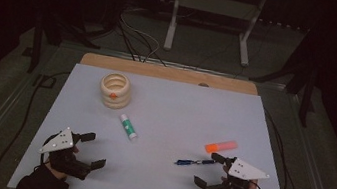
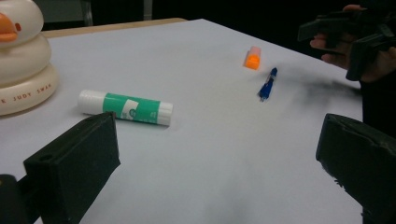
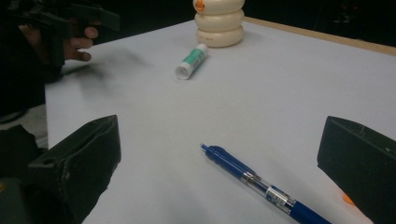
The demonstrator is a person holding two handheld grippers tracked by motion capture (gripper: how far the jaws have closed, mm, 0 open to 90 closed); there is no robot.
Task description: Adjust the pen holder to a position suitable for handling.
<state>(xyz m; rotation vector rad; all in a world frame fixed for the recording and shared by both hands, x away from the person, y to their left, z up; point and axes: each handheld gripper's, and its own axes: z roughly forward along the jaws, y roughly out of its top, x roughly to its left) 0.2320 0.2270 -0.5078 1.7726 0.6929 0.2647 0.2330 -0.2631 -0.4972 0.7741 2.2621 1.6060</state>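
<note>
- The cream pen holder [image 1: 115, 91], shaped like a stack of rounded rings with an orange duck bill on its side, stands at the far left of the pale grey table top [image 1: 180, 106]. In the high view its open top shows a hollow middle, and I cannot tell whether anything lies inside. In the left gripper view, lettering runs along its lowest ring.
- The blue pen [image 1: 194, 162] lies flat on the near right of the table, just to the left of the right gripper [image 1: 209, 170] and not touching it. In the right gripper view the pen [image 3: 261, 186] has a dark blue body, a clear section with a silver band, and its tip pointing away towards the far left.
- The right gripper's jaws stand wide apart and hold nothing; the pen lies on the table between and ahead of them.
- The left gripper [image 1: 92, 150] rests at the near left of the table, jaws spread wide with nothing between them but bare table.
- A glue stick [image 1: 129, 126], white with a green label, lies on its side near the middle of the table, just near and right of the pen holder, apart from it.
- An orange highlighter [image 1: 221, 146] lies at the right, just beyond the pen and the right gripper, not touching either.
- A strip of bare wooden board [image 1: 170, 72] shows along the table's far edge.
</note>
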